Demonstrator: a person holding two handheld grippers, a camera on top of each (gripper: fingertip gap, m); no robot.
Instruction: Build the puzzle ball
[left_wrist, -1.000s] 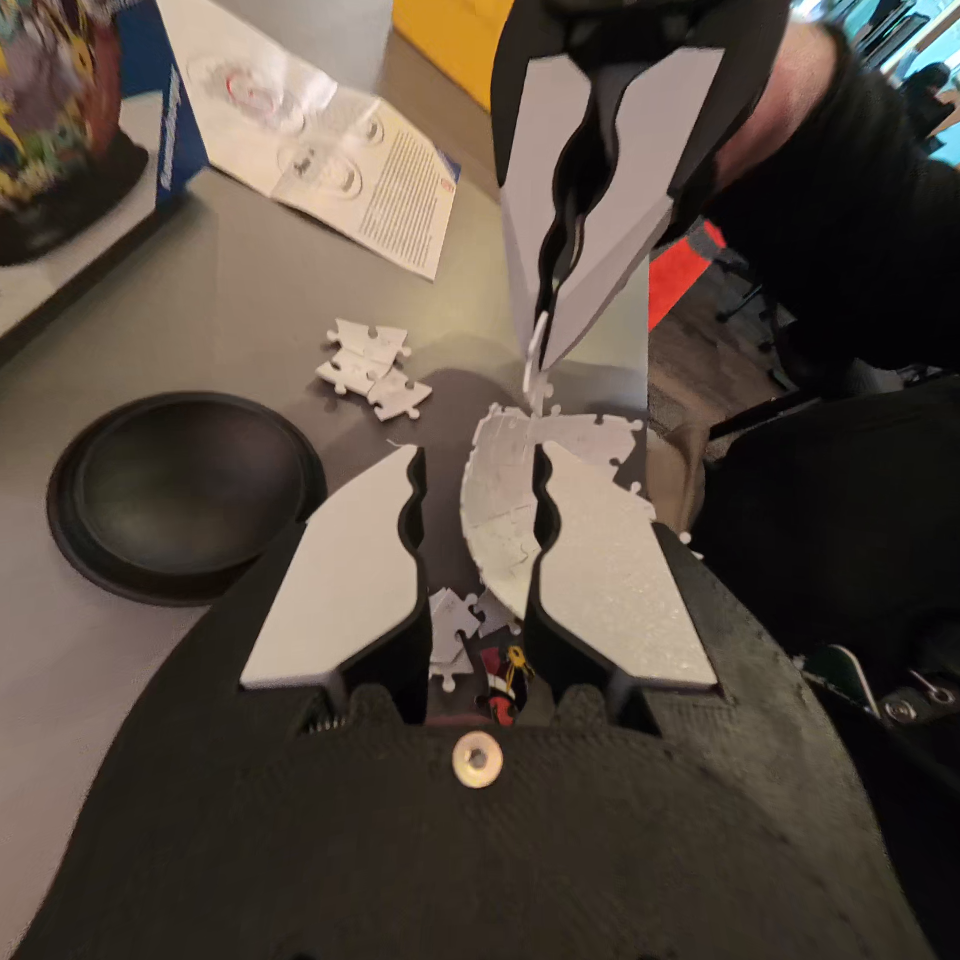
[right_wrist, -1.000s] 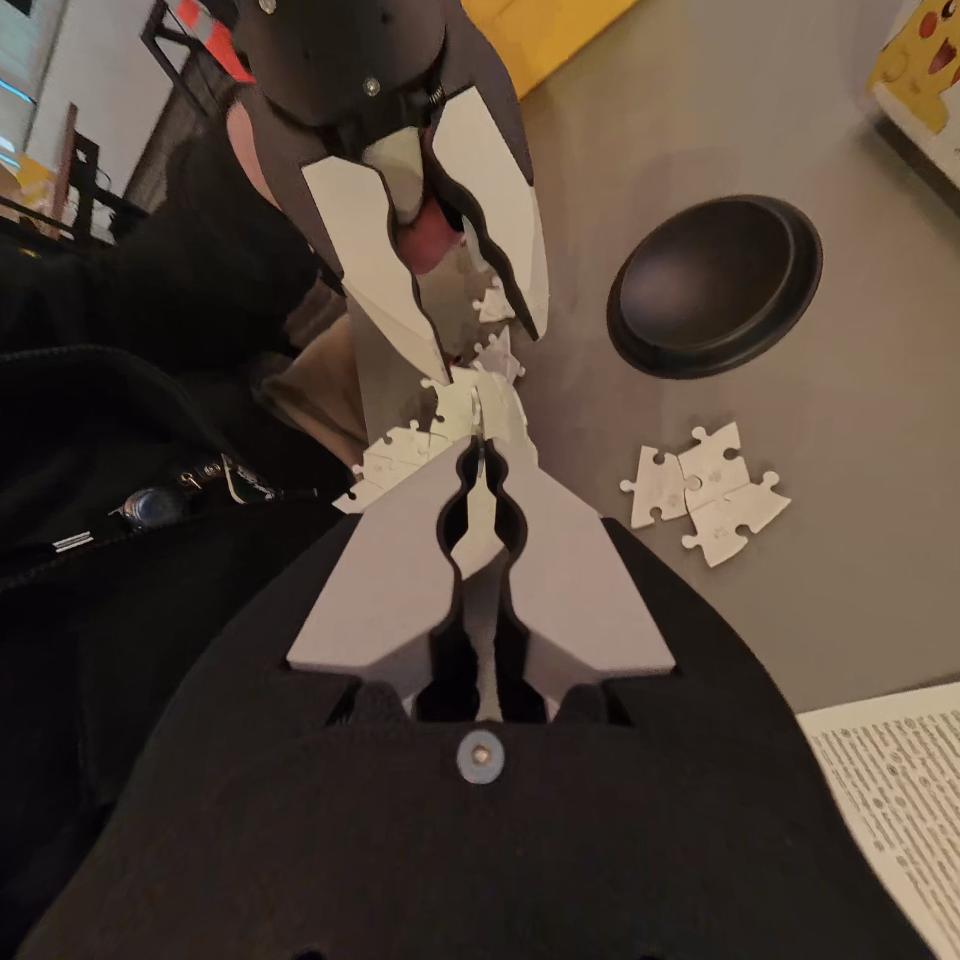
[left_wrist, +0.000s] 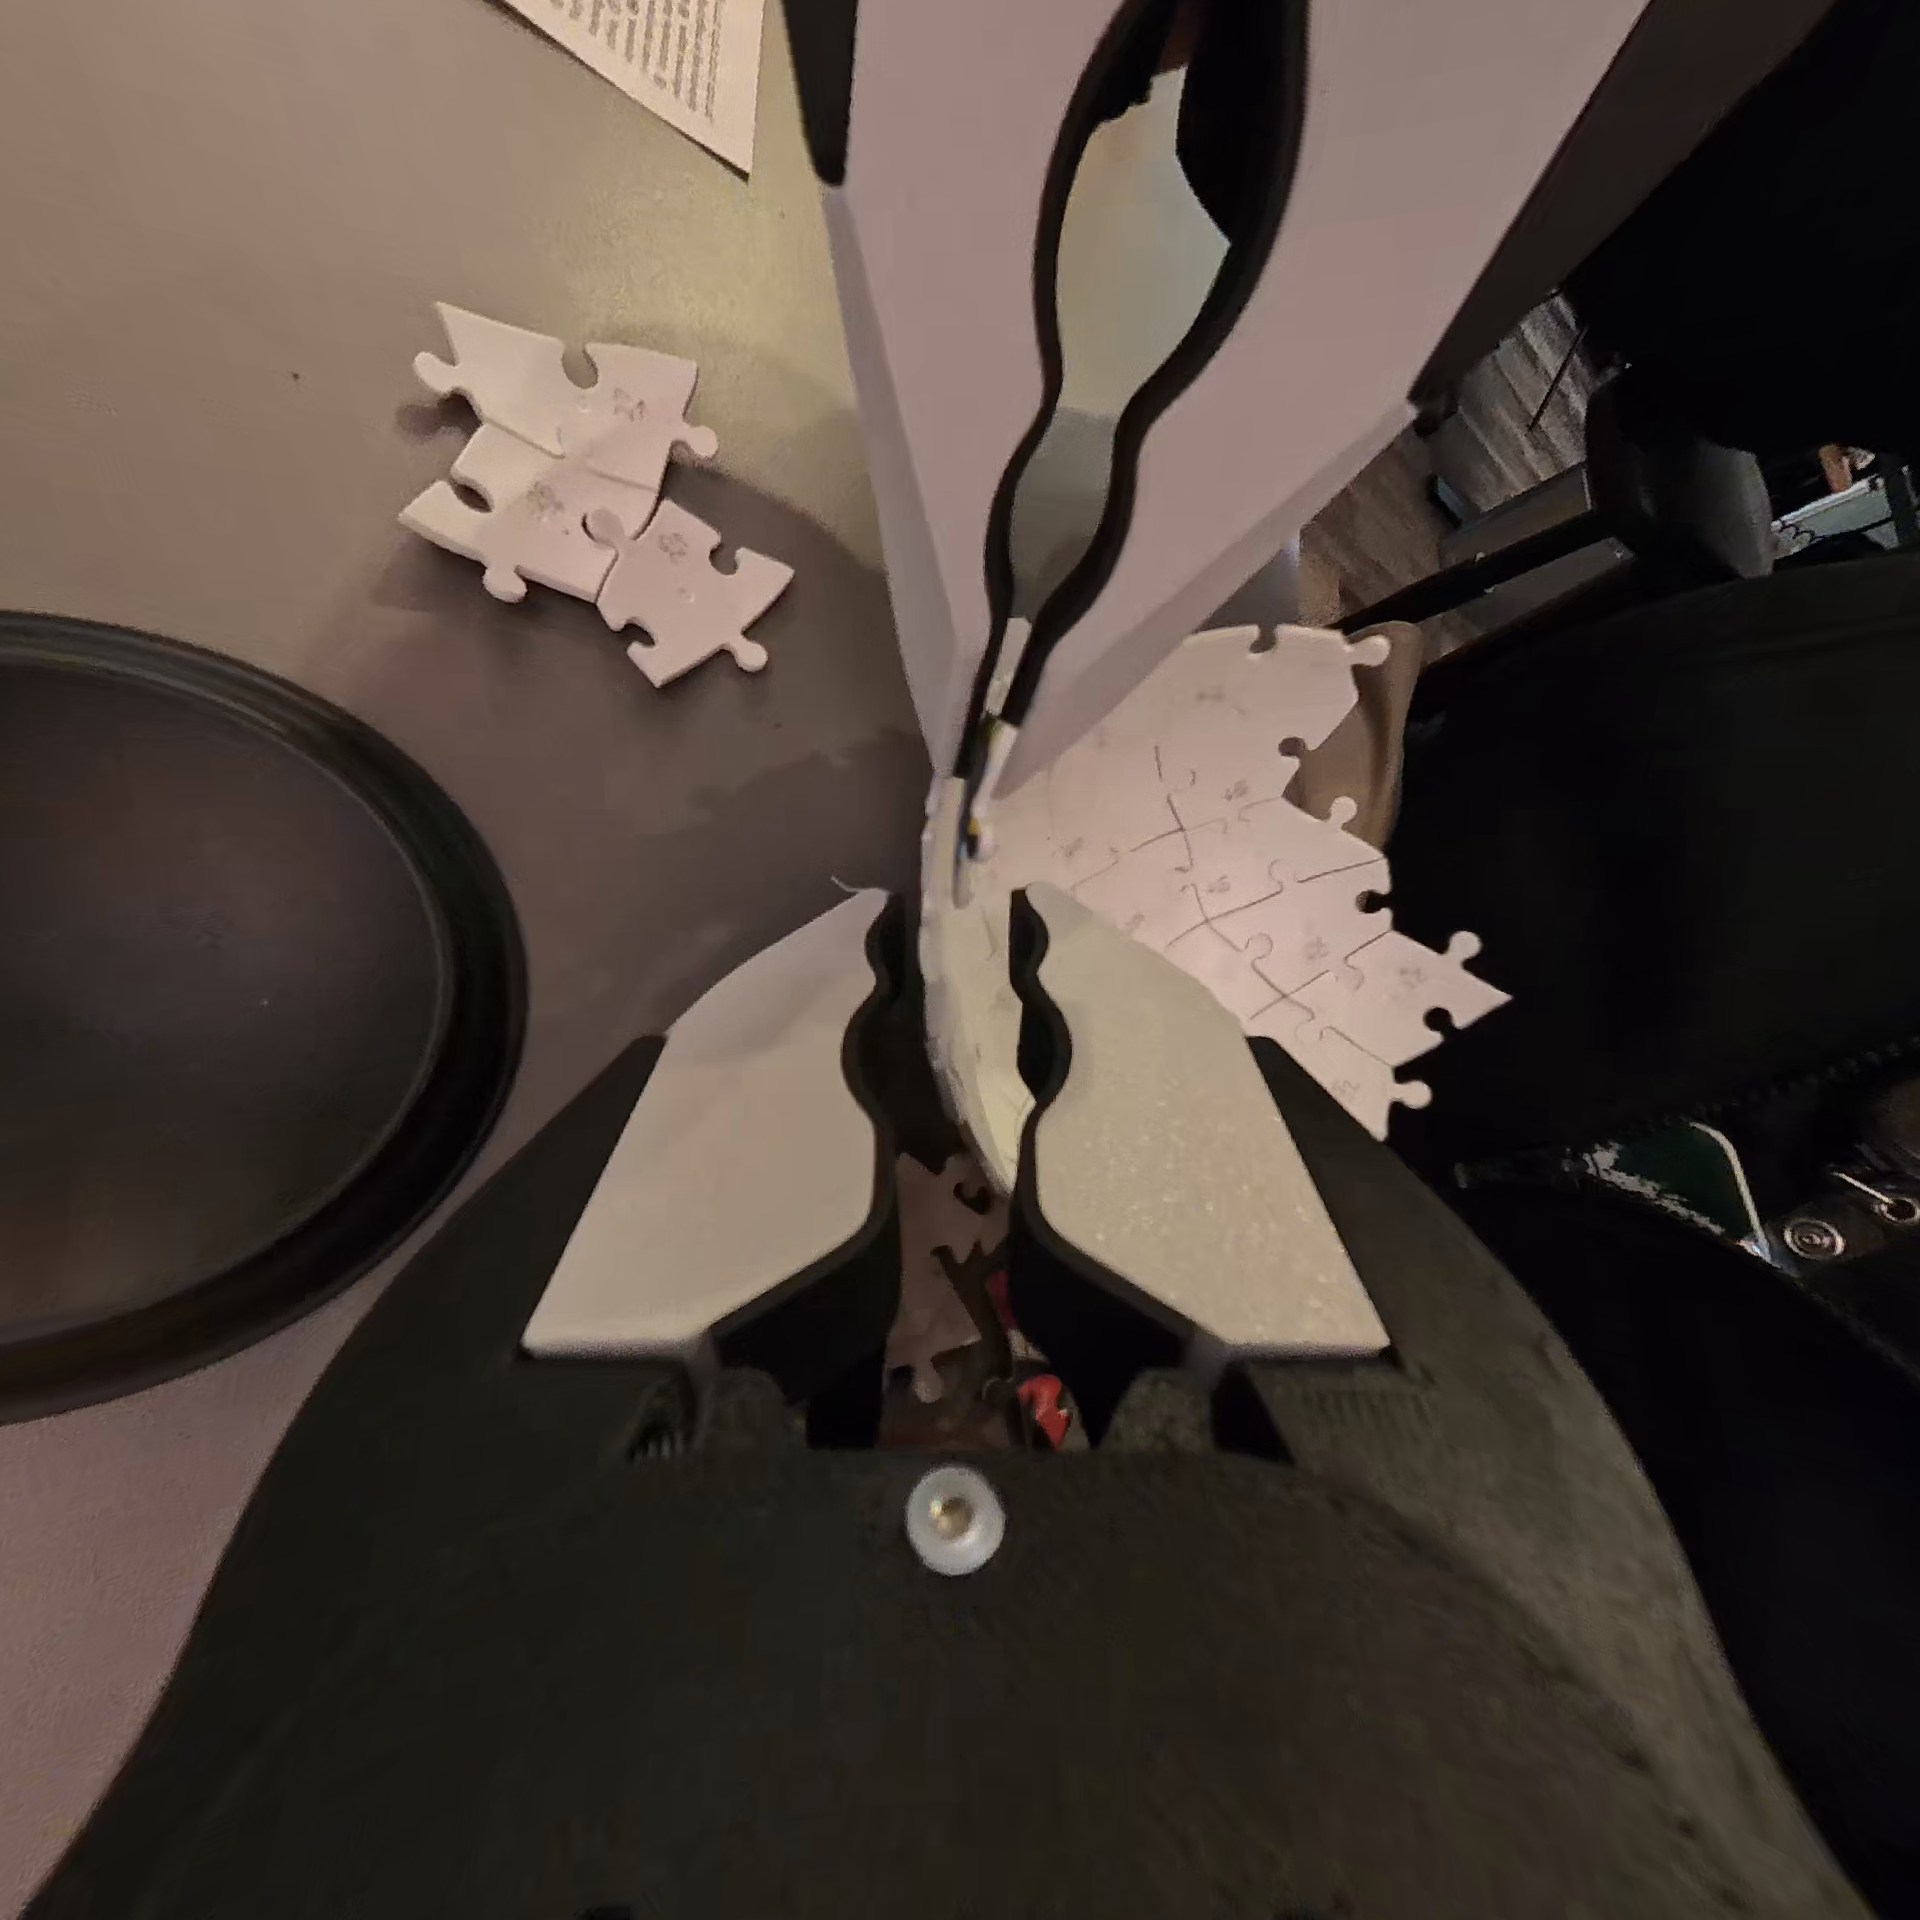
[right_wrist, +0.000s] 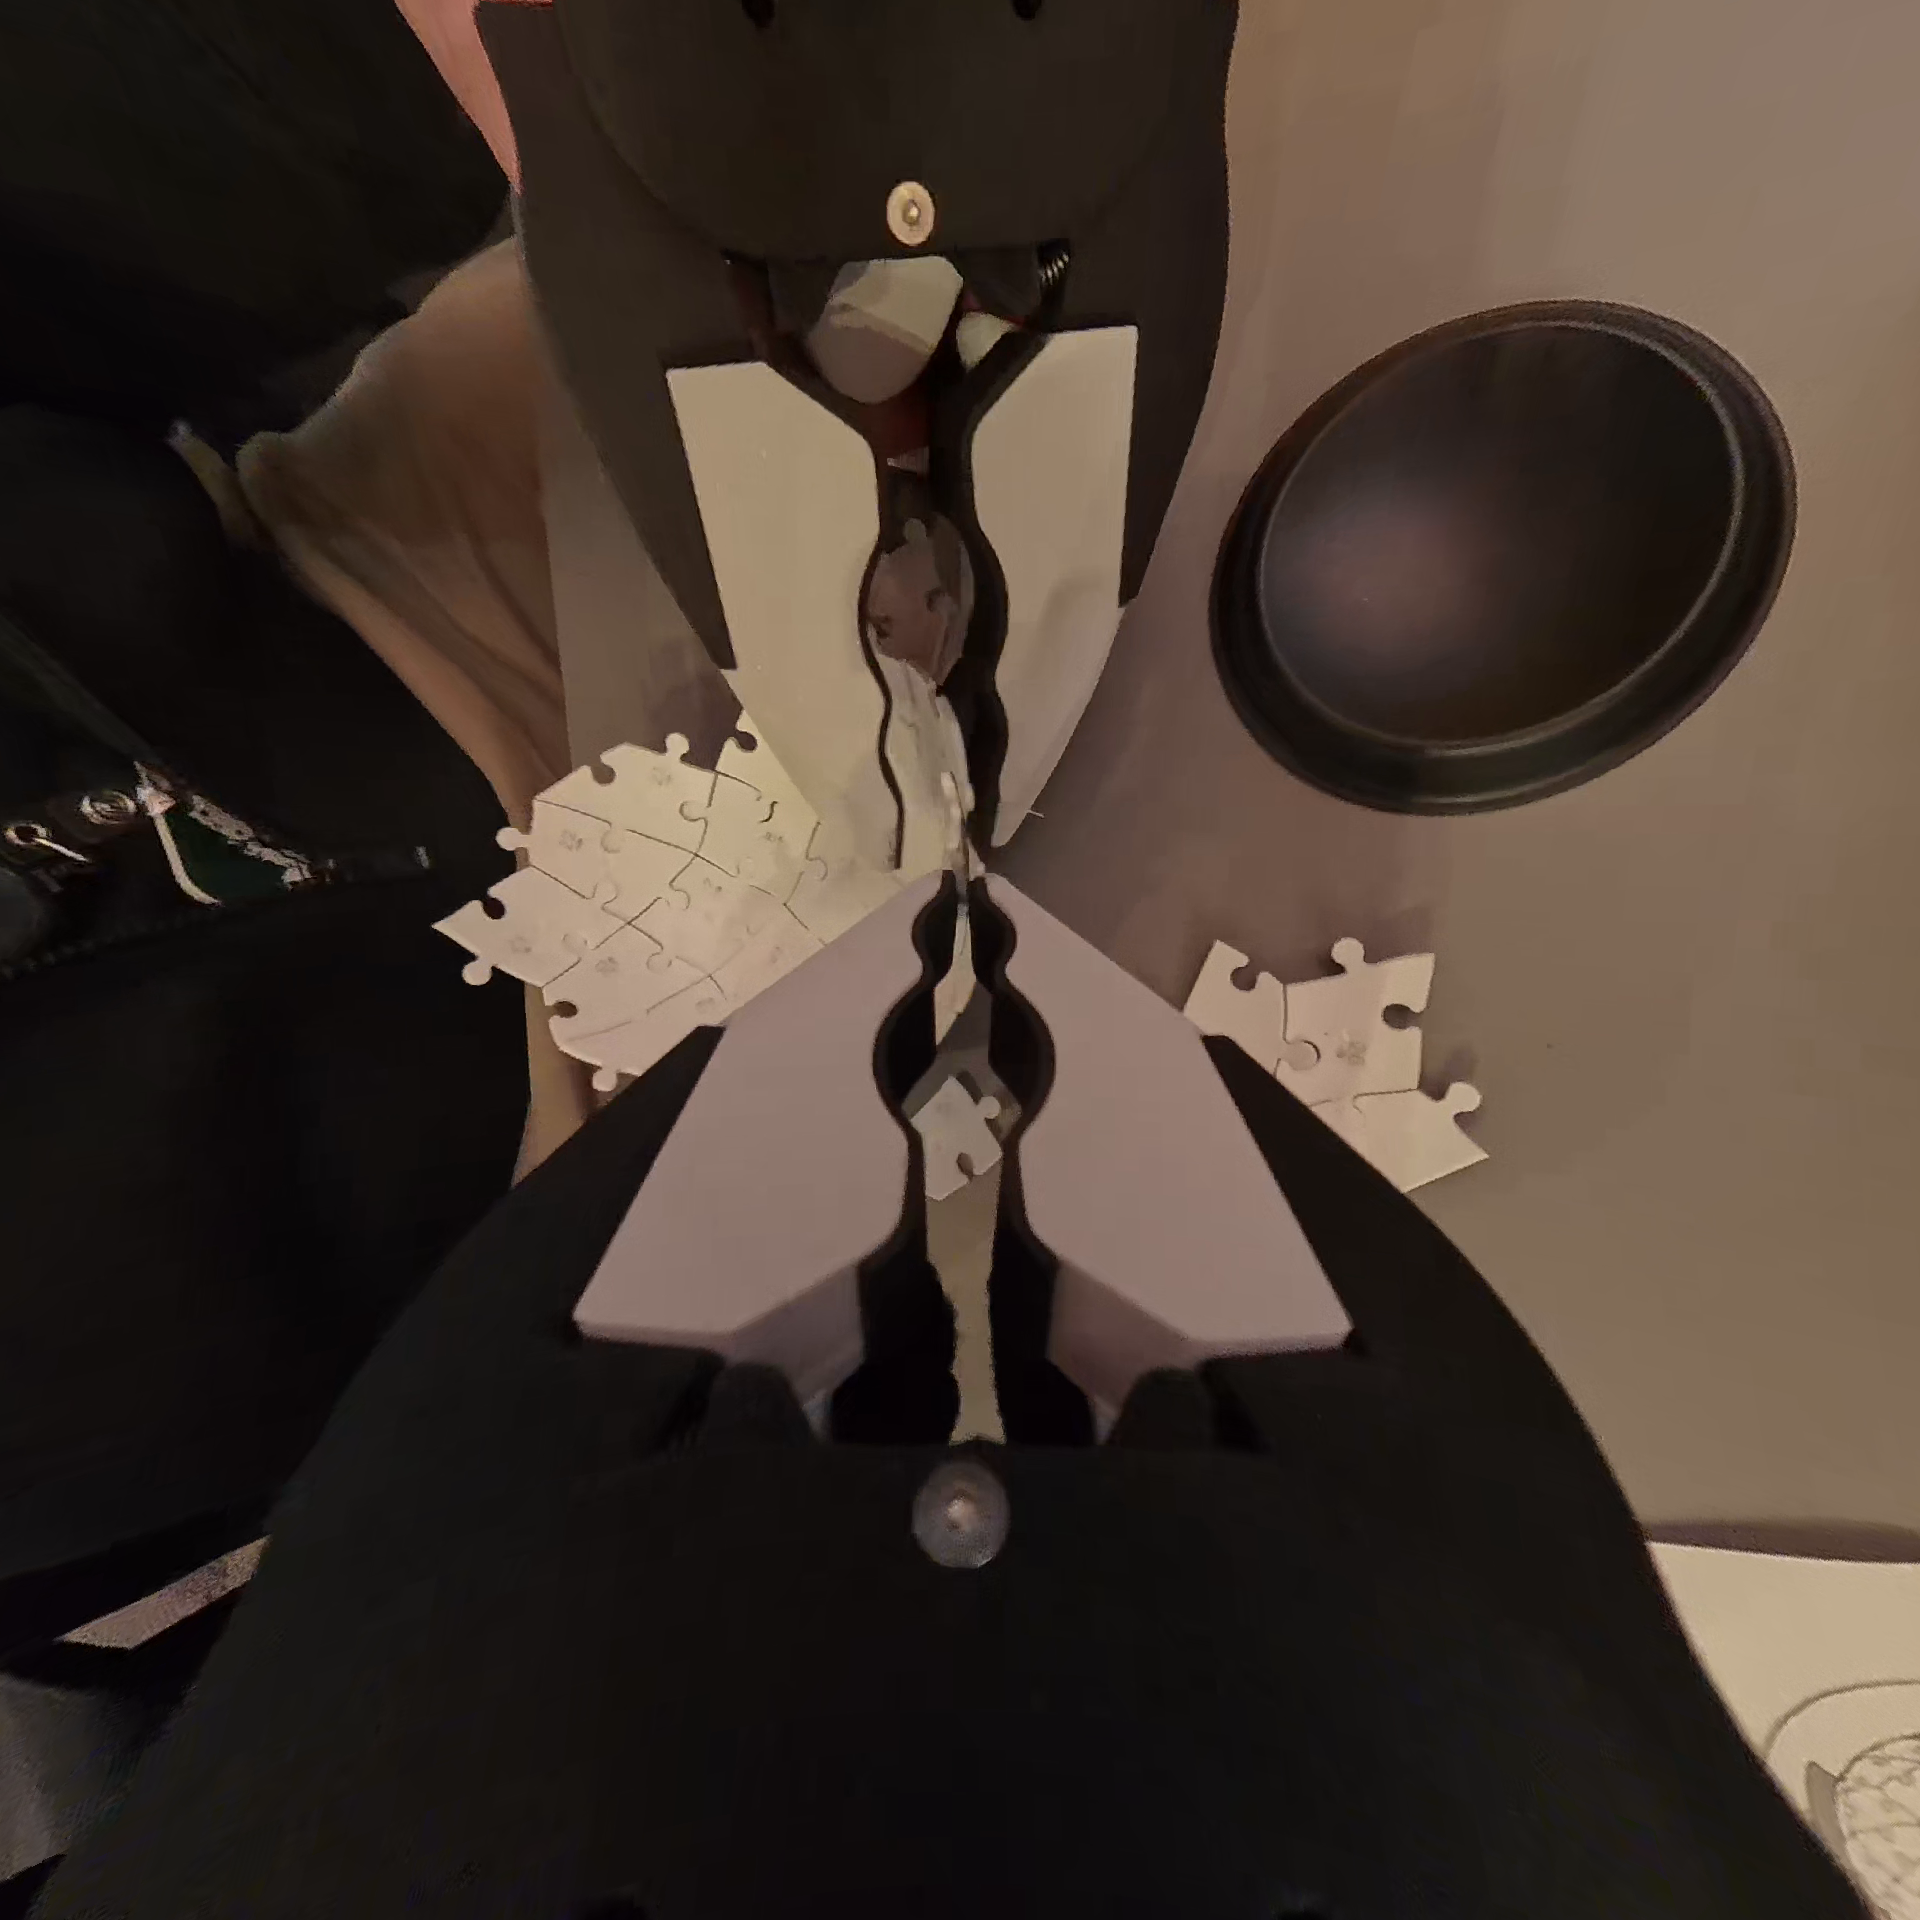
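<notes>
My left gripper (left_wrist: 951, 904) is shut on the edge of a curved, white assembled puzzle section (left_wrist: 1247, 914), which fans out to the right above the table edge. My right gripper (right_wrist: 961, 883) is shut on a single white puzzle piece (right_wrist: 966, 935), seen edge-on between its fingers. The piece's tip touches the section's rim right at the left gripper's fingertips. In the left wrist view the right gripper (left_wrist: 977, 769) comes down from the top. In the right wrist view the left gripper (right_wrist: 940, 842) comes from the top and the section (right_wrist: 665, 904) spreads left.
A few joined loose pieces (left_wrist: 582, 468) lie on the grey table, also in the right wrist view (right_wrist: 1340, 1060). A round black stand (left_wrist: 208, 987) (right_wrist: 1507, 561) sits beside them. A printed sheet (left_wrist: 665, 62) (right_wrist: 1787, 1662) lies farther off. A person in black clothing is close by. My two grippers' fingertips are within a few centimetres of each other.
The two grippers have moved closer, tip to tip. The held piece now touches the section's rim. Both views have tilted down toward the table.
</notes>
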